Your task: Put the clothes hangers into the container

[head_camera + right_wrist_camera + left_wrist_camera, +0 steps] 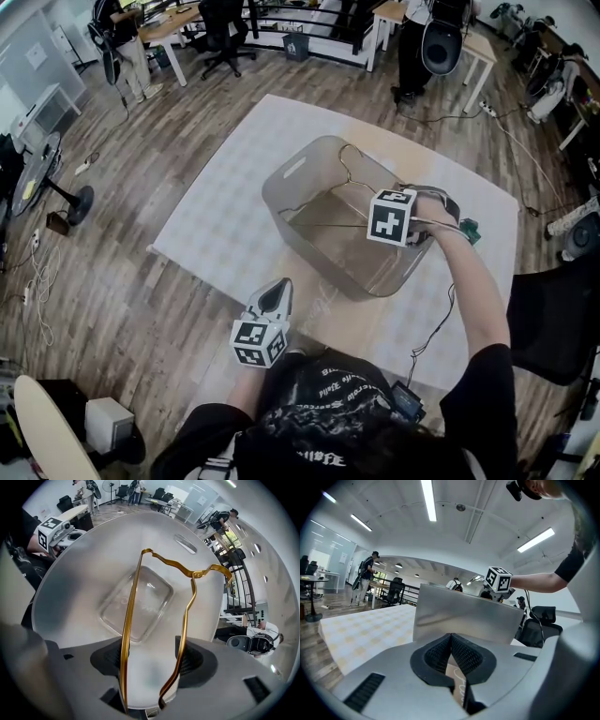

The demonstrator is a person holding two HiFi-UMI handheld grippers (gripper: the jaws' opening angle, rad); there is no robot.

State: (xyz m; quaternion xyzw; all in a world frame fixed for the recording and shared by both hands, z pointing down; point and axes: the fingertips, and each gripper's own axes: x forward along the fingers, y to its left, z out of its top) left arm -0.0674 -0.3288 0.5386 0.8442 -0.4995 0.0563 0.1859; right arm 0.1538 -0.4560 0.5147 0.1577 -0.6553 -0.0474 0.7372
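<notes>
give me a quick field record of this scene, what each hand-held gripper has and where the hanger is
right hand-held gripper: shut on the gold wire clothes hanger, pointing down
gold wire clothes hanger: hangs inside the translucent grey plastic container, not released
left hand-held gripper: shut, nothing between its jaws, facing the container's wall
translucent grey plastic container: on the pale checked tablecloth, no other hanger inside

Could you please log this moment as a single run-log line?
right gripper: shut on hanger | hanger: over open container | left gripper: shut
</notes>
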